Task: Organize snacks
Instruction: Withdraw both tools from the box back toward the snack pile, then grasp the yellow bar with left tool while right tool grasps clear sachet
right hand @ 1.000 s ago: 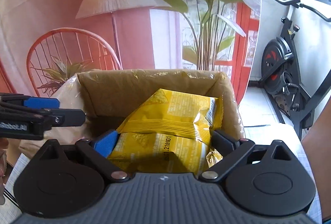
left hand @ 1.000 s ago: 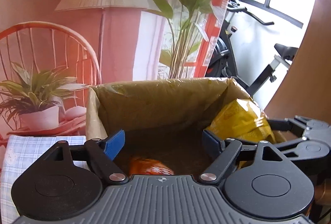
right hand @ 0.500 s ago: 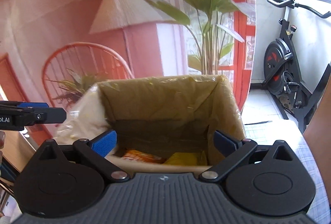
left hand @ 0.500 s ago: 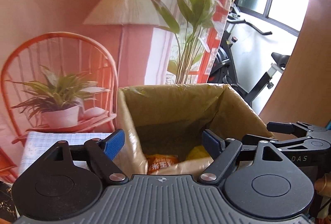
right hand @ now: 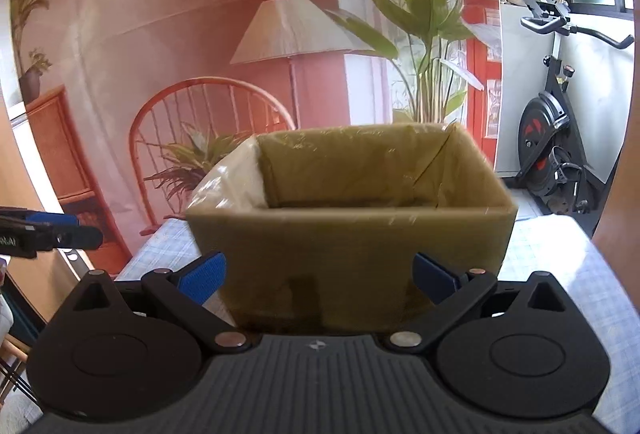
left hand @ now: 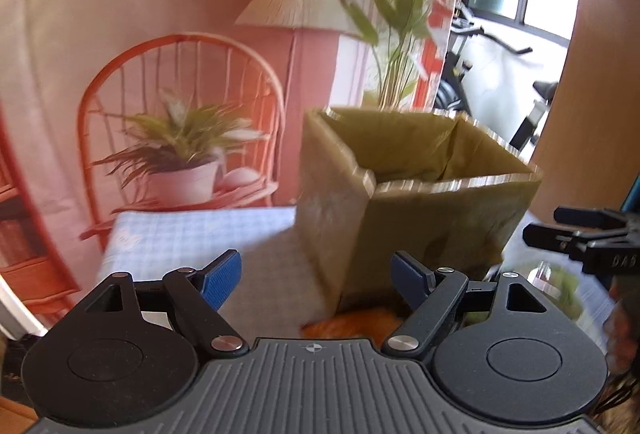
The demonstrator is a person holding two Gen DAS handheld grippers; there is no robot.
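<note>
The left gripper [left hand: 316, 276] has its jaws spread with nothing between the blue pads [left hand: 222, 276]. Its view shows the box [left hand: 416, 201] from a corner, set ahead and to the right on the checked cloth [left hand: 188, 238], with an orange snack [left hand: 352, 322] partly visible on the cloth just in front of the box, close to the gripper body; the picture is blurred and its label cannot be read. The right gripper [right hand: 318, 276] is also spread and empty, and faces the box [right hand: 348, 234] squarely; this view shows the plastic liner [right hand: 224, 181] bulging over the left rim, but the near wall hides the contents and the orange snack is out of sight. Behind the box hangs a printed backdrop [right hand: 180, 33] of a lamp and chair. An exercise bike [right hand: 556, 137] stands at far right.
</note>
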